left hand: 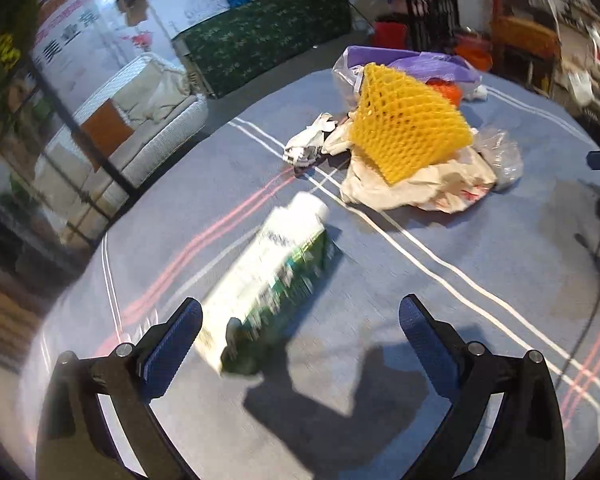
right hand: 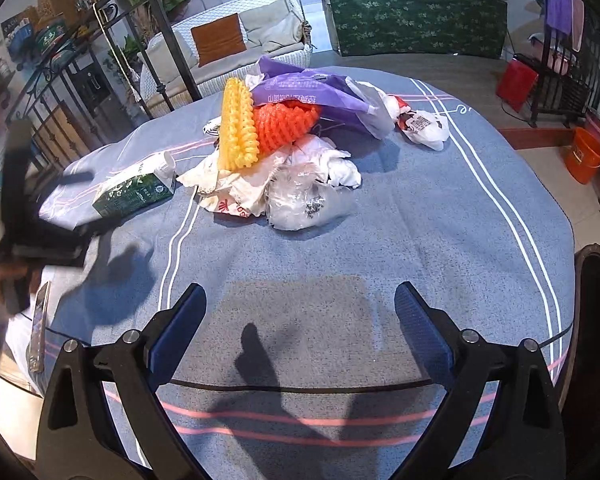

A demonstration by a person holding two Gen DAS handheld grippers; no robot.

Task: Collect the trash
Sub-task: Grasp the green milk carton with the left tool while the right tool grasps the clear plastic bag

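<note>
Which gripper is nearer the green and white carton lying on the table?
Left. The left gripper is open right at the carton, whose near end lies by its left finger. The right gripper is open over bare cloth, with the carton far off to its left.

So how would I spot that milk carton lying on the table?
Start at the blue tablecloth and find the trash heap with yellow foam netting. To the heap's left, apart from it, lies the carton, flat on its side. It's the only boxy item: green and white with a white screw cap, just ahead of the open left tongs.
</note>
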